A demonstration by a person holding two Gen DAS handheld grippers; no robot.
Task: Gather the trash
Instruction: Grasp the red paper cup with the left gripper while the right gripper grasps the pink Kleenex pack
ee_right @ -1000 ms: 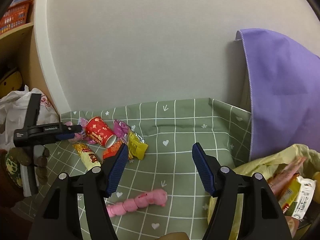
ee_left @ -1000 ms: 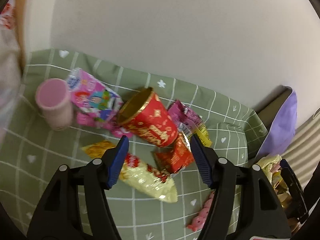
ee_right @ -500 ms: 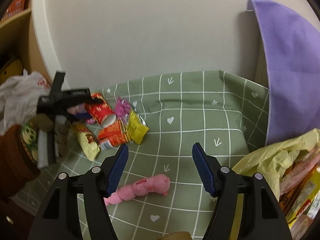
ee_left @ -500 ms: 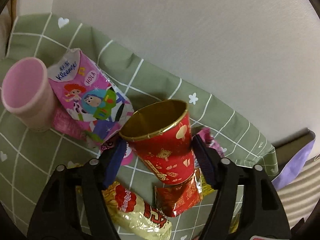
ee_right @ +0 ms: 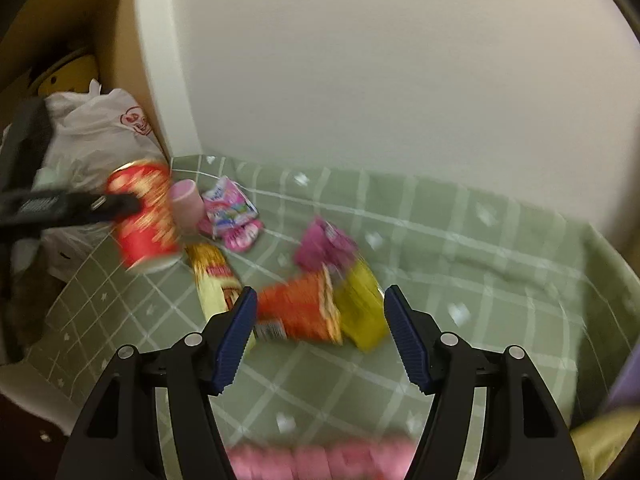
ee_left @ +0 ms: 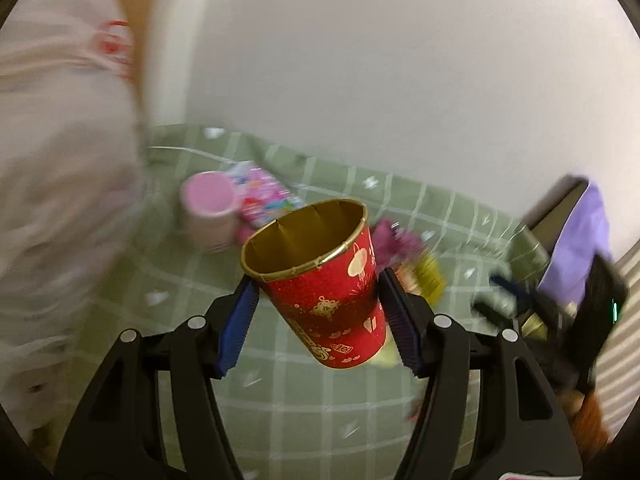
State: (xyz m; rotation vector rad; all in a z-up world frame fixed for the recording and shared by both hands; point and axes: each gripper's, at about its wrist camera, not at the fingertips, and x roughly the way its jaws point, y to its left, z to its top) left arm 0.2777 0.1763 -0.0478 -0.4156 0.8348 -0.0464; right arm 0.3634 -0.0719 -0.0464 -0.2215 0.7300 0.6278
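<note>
- Red and gold paper cup (ee_left: 324,284) is now clenched in my left tool (ee_left: 318,316), lifted clear of the green checked worktop (ee_left: 280,392) where it lay tipped a second ago: one piece collected.
- My right tool (ee_right: 316,332) hangs released, jaws wide, over the orange foil wrapper (ee_right: 300,312), seemingly next.

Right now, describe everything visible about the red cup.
The red cup looks like paper: red outside with gold festive patterns, a gold rim and a shiny gold, creased lining. It appears empty. It is tilted, mouth up and away from the camera, lifted above the green checked cloth. The left claw is shut on its sides.
</note>
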